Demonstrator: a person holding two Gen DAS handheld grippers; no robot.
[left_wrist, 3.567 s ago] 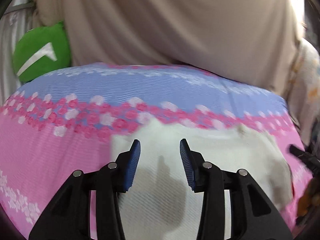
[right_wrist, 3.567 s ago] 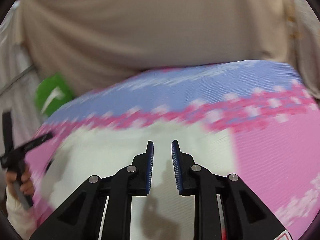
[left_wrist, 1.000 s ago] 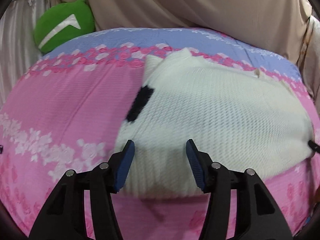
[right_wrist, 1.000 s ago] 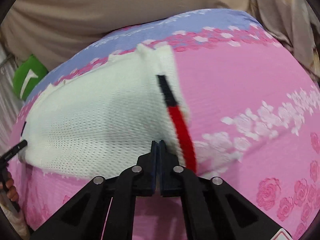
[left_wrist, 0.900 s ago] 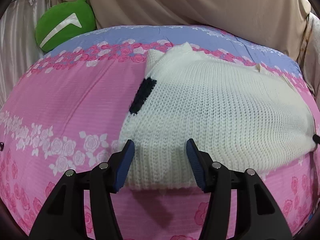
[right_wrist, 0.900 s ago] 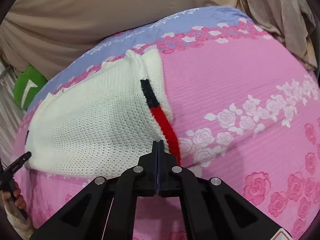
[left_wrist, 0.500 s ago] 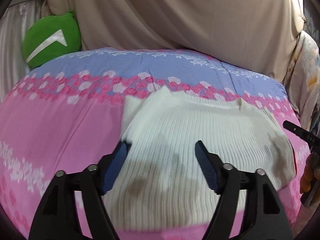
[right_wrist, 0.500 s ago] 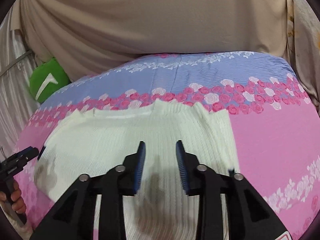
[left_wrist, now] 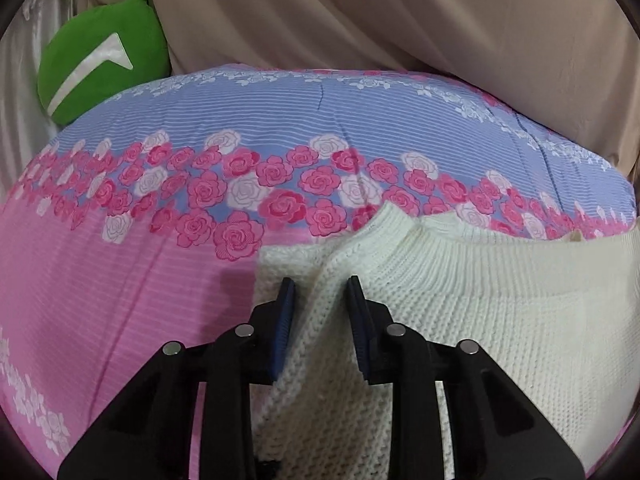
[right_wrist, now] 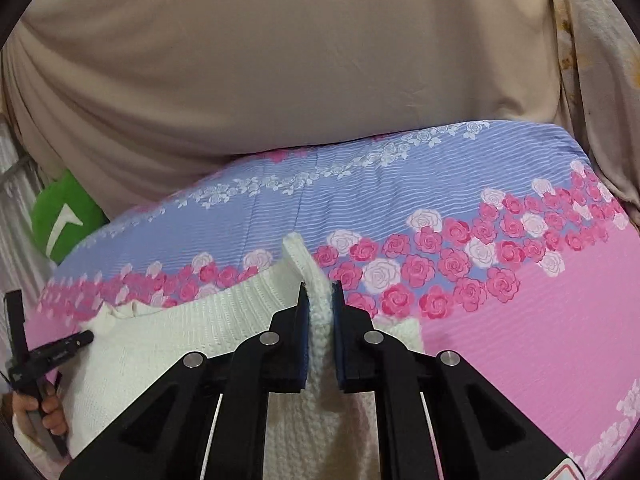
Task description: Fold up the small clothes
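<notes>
A cream knitted sweater [left_wrist: 500, 320] lies flat on the bed, its ribbed collar edge toward the far side. My left gripper [left_wrist: 319, 284] is at the sweater's far left corner; its jaws are closing, and a raised ridge of knit fills the gap between the blue pads. In the right wrist view my right gripper [right_wrist: 319, 286] is closing on a thin upright fold of the sweater [right_wrist: 168, 332] at its far right corner. The left gripper's tip [right_wrist: 80, 338] and the hand holding it [right_wrist: 44, 412] show at the left edge there.
The bed carries a pink and blue rose-print sheet [left_wrist: 120, 280], bare to the left and beyond the sweater. A green cushion [left_wrist: 100, 56] sits at the far left corner. A beige curtain [left_wrist: 400, 20] hangs close behind the bed's far edge.
Both grippers have travelled from the sweater's near hem across it to its far collar edge. Their jaws, wide half a second ago, have narrowed onto folds of knit.
</notes>
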